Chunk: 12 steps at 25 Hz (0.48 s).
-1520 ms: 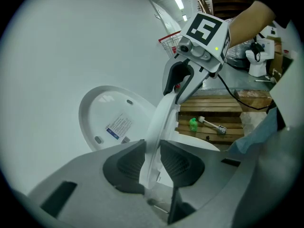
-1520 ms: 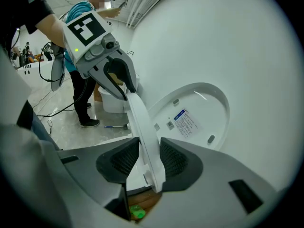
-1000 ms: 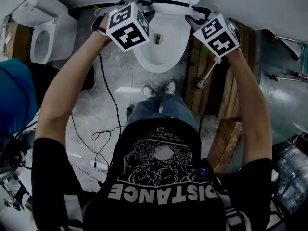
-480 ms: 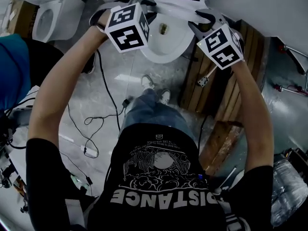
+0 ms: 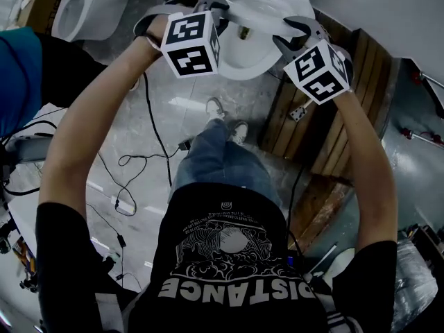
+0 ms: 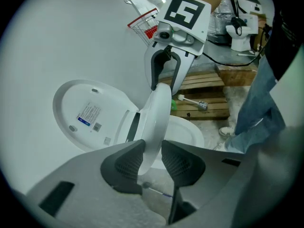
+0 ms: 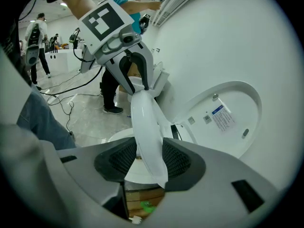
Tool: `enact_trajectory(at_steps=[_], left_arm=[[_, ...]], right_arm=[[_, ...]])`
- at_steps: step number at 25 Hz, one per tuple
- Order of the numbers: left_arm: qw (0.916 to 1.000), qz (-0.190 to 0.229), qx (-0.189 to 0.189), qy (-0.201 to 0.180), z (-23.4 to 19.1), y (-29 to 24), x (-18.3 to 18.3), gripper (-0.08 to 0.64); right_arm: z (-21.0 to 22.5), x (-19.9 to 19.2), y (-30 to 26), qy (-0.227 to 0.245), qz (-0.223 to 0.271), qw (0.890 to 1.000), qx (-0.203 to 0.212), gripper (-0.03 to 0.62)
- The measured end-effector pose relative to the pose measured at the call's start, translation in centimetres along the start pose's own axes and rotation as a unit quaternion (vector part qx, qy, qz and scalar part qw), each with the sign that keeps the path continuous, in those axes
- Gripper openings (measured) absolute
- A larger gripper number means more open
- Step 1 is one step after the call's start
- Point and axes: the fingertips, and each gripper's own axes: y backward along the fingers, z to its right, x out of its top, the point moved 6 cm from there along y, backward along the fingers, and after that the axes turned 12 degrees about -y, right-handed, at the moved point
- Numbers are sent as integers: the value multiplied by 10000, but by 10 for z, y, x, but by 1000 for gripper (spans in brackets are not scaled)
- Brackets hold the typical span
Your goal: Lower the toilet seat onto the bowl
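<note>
Right now the toilet seat (image 6: 157, 115) stands half-way over, tilted on edge above the bowl (image 6: 187, 129), at the top middle of the head view. Its lid (image 6: 90, 113) is up against the white wall behind. The left gripper (image 6: 153, 148) has one side of the seat's rim between its ribbed pads and the right gripper (image 7: 149, 148) has the opposite side. Both sets of jaws have just been opening a little, yet the pads sit against the rim on both faces, so the seat is clamped from both sides.

From above, much is lost. The two marker cubes (image 5: 191, 44) cover the person's hands and most of the seat, the lid is cut off by the top edge, and the hinge is hidden behind the seat in both gripper views. Whether the seat's front edge touches the bowl I cannot tell.

Both bare forearms reach straight ahead and slightly apart, with the grippers pitched downward towards the bowl. The person's shoes (image 5: 225, 116) stand just short of it. A wooden pallet (image 5: 333, 116) lies right of the toilet with a brush (image 6: 192, 101) on it. Cables (image 5: 132, 165) trail over the floor at left, and a second toilet (image 5: 76, 9) sits in the upper left corner.
</note>
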Motion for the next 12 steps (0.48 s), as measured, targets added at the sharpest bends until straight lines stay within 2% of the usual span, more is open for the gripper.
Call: enact_trajectory(at_steps=[6,12], left_arm=[[9994,-45,-195,-283,28,-15,-10,133],[9977,-156,-369,-541,75,-40,-20,150]], right_arm=[[-23,-13,-18,198,-177,9995,160,183],[-59,-39,-37,515,-417,9972,334,184]])
